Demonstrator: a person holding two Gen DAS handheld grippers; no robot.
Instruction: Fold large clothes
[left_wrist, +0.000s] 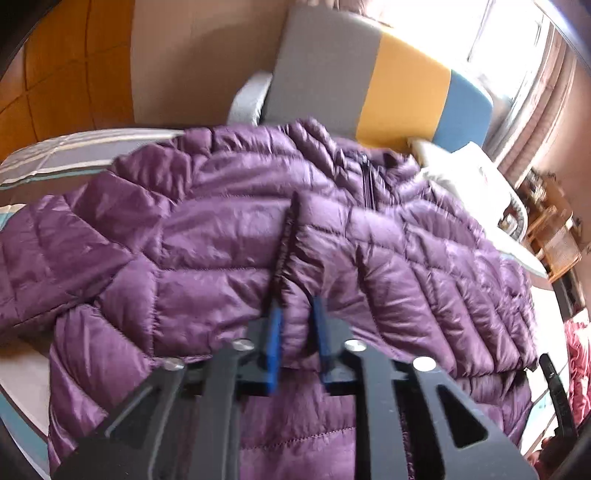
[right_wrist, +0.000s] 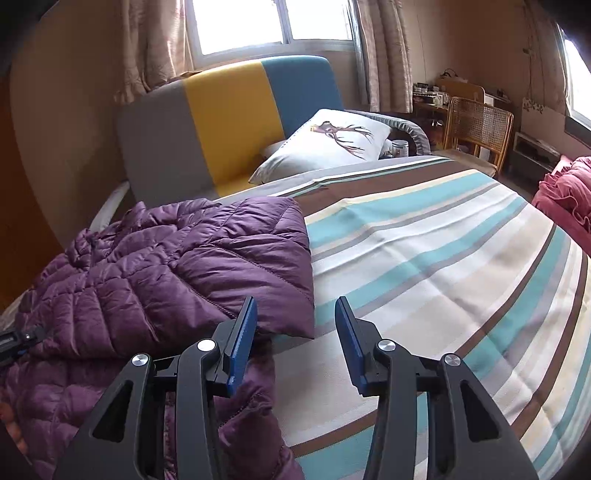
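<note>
A purple quilted puffer jacket (left_wrist: 229, 229) lies spread on a bed covered with a striped sheet (right_wrist: 424, 251) in brown, teal, cream and grey bands. In the left wrist view the left claw (left_wrist: 295, 314) has its two blue pads closed in on a raised fold of the jacket's fabric, pinching a ridge of it beside a dark-edged cuff or hem, with the dark zipper (left_wrist: 367, 181) running up toward the collar beyond. In the right wrist view the right claw (right_wrist: 297, 314) is spread wide, its blue pads well apart and holding nothing; its left pad sits just over the jacket's folded edge, while the right pad hangs above bare sheet. The jacket occupies the left part of the bed there, with one flap turned over on top. At the head of the bed stand a grey, yellow and blue headboard (right_wrist: 229, 122) and a white pillow (right_wrist: 325, 144) printed with a deer.
</note>
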